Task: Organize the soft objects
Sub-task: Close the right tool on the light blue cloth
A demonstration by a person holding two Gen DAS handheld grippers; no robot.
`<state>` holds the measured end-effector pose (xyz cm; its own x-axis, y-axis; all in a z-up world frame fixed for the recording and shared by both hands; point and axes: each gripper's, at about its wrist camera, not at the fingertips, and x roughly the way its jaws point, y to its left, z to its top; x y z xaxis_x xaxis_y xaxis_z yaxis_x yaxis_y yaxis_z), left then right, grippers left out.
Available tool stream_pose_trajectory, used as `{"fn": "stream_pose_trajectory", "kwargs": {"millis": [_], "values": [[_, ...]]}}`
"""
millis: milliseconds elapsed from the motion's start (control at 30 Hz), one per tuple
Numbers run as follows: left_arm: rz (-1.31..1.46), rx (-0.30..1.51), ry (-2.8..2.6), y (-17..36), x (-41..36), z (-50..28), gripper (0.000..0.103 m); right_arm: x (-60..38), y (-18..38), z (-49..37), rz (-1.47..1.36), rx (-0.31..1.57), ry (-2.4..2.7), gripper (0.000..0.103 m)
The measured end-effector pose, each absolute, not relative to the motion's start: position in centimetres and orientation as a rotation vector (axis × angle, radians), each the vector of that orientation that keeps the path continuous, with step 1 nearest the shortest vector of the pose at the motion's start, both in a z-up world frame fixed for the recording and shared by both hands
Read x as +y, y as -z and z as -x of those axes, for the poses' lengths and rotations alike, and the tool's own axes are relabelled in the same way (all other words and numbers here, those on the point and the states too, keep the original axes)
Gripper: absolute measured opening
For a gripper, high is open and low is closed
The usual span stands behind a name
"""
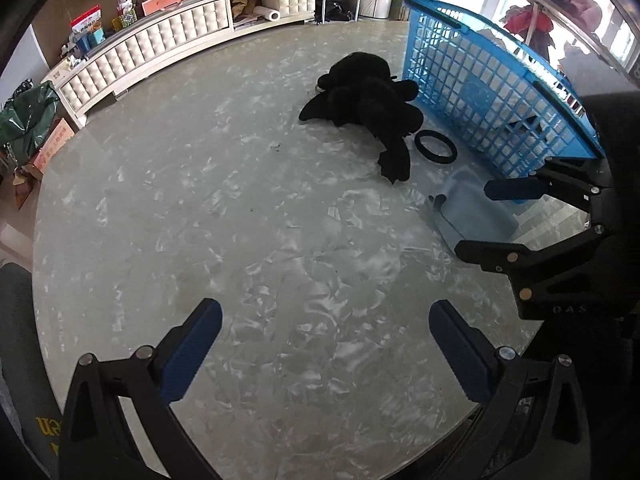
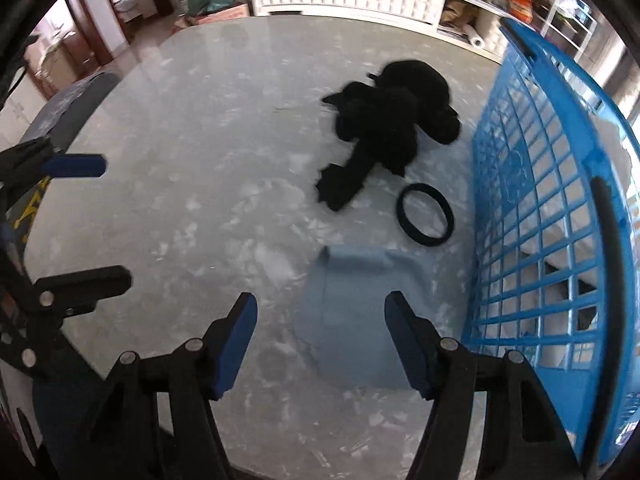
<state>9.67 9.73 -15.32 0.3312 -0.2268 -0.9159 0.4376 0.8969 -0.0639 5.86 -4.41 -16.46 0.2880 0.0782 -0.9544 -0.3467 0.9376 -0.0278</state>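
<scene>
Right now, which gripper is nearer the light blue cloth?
Right. The right gripper hangs open just over the near edge of the light blue cloth; the left gripper is open over bare table, well aside.

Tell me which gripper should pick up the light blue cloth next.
Right. The right gripper hangs open directly over the near edge of the light blue cloth, beside the blue basket. The left gripper, also open, sits over bare table, farther from the cloth.

Right claw (image 2: 320,344) open above blue cloth (image 2: 352,320), black plush (image 2: 384,132), black ring (image 2: 425,215), blue basket (image 2: 540,240)
</scene>
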Motion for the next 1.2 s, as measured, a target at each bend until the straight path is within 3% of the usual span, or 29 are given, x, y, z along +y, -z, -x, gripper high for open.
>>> {"fn": "stream_pose_trajectory", "kwargs": {"millis": [400, 433, 500, 567, 600, 800, 1200], "values": [[-0.198, 1.170, 0.426, 18.2, 9.2, -11.8, 0.103, -5.4, 19.1, -7.1, 0.208, 1.267, -0.177, 0.070], [-0.202, 1.167, 0.424, 18.3, 9.1, -11.9, 0.103, -5.5, 19.0, -7.3, 0.211, 1.262, -0.178, 0.068], [-0.201, 1.166, 0.422, 18.6, 9.1, -12.3, 0.103, -5.5, 18.7, -7.4, 0.214, 1.250, -0.182, 0.053], [-0.194, 1.164, 0.417, 18.6, 9.1, -12.7, 0.103, -5.8, 18.3, -7.3, 0.210, 1.244, -0.183, 0.025], [-0.189, 1.162, 0.417, 18.6, 9.1, -12.8, 0.103, -6.0, 18.1, -7.3, 0.208, 1.239, -0.181, 0.019], [-0.140, 1.119, 0.443, 17.3, 9.0, -13.1, 0.103, -6.5, 16.9, -6.7, 0.179, 1.227, -0.224, 0.004], [-0.185, 1.067, 0.494, 13.4, 7.5, -12.6, 0.103, -6.0, 8.4, -5.5, 0.212, 1.110, -0.287, 0.004]]}}
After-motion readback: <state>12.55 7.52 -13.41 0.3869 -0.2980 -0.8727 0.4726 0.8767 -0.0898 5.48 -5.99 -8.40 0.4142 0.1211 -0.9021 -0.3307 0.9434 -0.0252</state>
